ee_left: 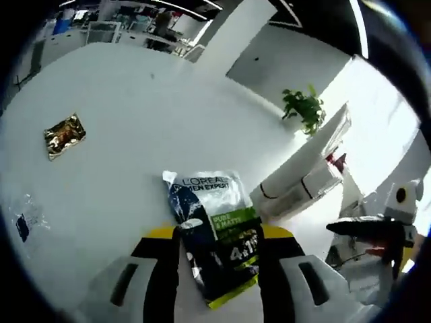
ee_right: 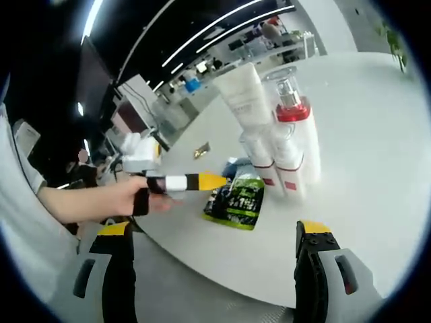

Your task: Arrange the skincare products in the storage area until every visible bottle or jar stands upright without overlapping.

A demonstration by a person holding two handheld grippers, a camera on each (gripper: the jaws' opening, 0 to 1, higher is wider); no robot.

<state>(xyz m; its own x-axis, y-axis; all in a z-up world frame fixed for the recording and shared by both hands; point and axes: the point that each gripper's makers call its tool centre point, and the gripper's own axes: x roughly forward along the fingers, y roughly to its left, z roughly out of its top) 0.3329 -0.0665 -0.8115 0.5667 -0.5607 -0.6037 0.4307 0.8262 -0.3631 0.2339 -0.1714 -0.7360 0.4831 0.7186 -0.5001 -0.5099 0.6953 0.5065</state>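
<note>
A dark L'Oreal Men Expert pouch (ee_left: pixel 215 232) with a green label lies flat on the white table (ee_left: pixel 135 101). My left gripper (ee_left: pixel 219 235) is open, with a yellow-tipped jaw on either side of the pouch. In the right gripper view the pouch (ee_right: pixel 237 198) lies in front of a standing group: a tall white tube (ee_right: pixel 246 94), a clear pump bottle with a red band (ee_right: pixel 293 108) and two small white bottles with red labels (ee_right: pixel 273 165). The left gripper (ee_right: pixel 212 180) reaches in from the left, held by a hand (ee_right: pixel 114 198). My right gripper (ee_right: pixel 215 229) is open over the near table edge.
A gold sachet (ee_left: pixel 65 134) and a clear packet (ee_left: pixel 23 222) lie on the far side of the table. The white bottle group (ee_left: pixel 303 182) shows at the right, with the right gripper (ee_left: pixel 367 229) beyond it. A plant (ee_left: pixel 303 108) stands behind. Desks and shelves fill the background.
</note>
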